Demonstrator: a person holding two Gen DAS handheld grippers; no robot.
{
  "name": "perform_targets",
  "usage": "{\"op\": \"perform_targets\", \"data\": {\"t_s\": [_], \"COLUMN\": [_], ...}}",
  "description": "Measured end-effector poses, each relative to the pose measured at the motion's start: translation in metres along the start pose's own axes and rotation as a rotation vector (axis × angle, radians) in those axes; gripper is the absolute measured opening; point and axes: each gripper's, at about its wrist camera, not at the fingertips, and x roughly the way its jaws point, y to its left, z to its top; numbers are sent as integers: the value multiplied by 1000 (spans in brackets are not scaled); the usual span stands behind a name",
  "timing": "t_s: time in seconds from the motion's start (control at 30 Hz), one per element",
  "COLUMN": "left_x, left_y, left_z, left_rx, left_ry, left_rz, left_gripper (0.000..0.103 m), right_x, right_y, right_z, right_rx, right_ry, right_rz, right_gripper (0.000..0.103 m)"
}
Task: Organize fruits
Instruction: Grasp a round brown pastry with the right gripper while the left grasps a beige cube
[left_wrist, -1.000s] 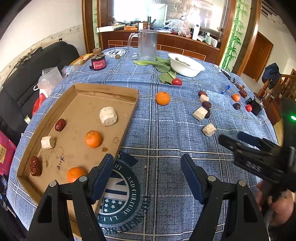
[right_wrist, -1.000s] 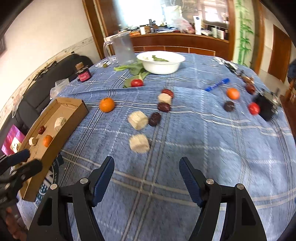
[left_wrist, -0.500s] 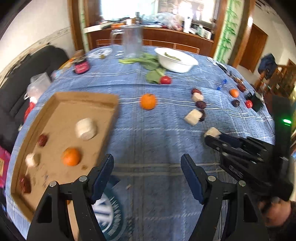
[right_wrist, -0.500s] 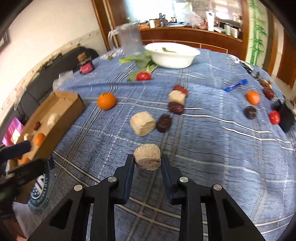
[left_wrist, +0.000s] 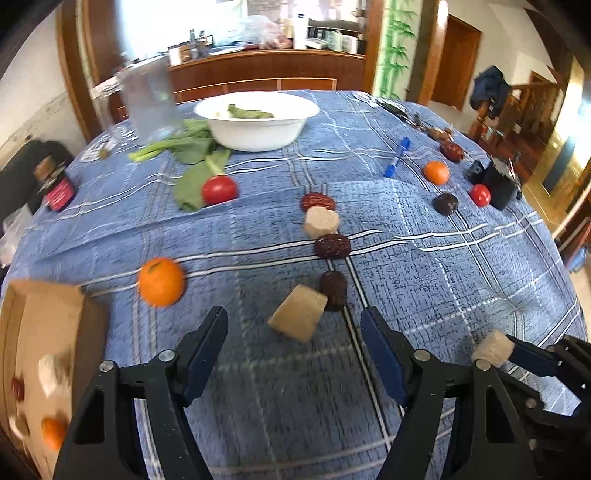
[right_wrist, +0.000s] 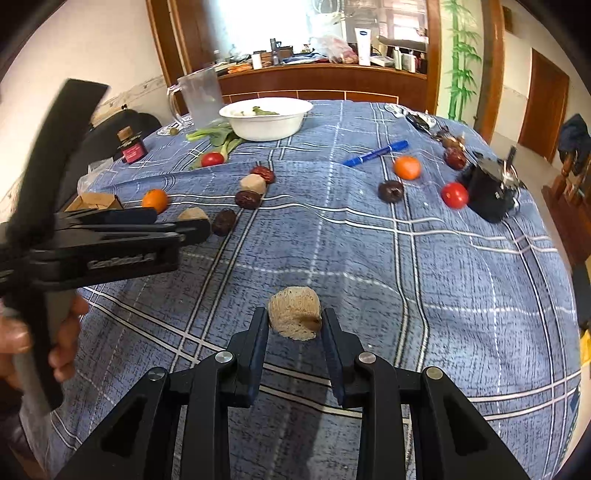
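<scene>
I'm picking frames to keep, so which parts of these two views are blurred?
Left wrist view: the orange, cardboard tray and clear jug are smeared. Right wrist view: mostly sharp; only the left gripper at the left edge blurs.

Wooden sideboard (right_wrist: 325, 79), bamboo-painted wall (right_wrist: 460, 55), brown door (right_wrist: 545, 107), perhaps a bright window.

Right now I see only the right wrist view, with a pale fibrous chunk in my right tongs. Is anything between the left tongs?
Observer: The beige wedge-shaped block shows in the gap of the left tongs, whose jaws are closing; neither pad touches it.
Operator: And what is inside the box?
Observer: The brown cardboard tray holds at least a small orange, a pale cube and a dark red date.
</scene>
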Motion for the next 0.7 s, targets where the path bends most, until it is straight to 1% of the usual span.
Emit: {"op": "perform_targets", "data": {"t_s": [0.03, 0.07, 0.1, 0.13, 0.2, 0.33, 0.4, 0.6, 0.7], "left_x": [7, 13, 16, 13, 14, 6, -1, -28, -43], "left_y": [1, 3, 6, 8, 14, 23, 24, 19, 17], "left_z": [1, 1, 0, 0, 0, -5, -9, -39, -54], "left_rx": [9, 5, -5, -9, -27, -72, -73, -60, -67], "left_ry": [21, 48, 55, 31, 39, 38, 40, 53, 52], "left_rz": [-7, -26, -39, -47, -79, -100, -99, -110, -103], "left_gripper": [47, 38, 29, 28, 27, 27, 27, 27, 27], "right_x": [0, -1, -1, -2, -2, -2, -3, -14, -21], "right_y": [-2, -3, -4, -4, -5, -4, -3, 2, 7], "right_z": [0, -1, -1, 0, 0, 0, -1, -4, -8], "right_rx": [6, 12, 17, 22, 30, 41, 51, 62, 60], "right_ry": [0, -1, -4, -7, -10, -10, -9, -25, -32], "right_rz": [4, 5, 7, 7, 10, 5, 7, -9, -25], "right_gripper": [31, 31, 31, 31, 31, 31, 31, 31, 31]}}
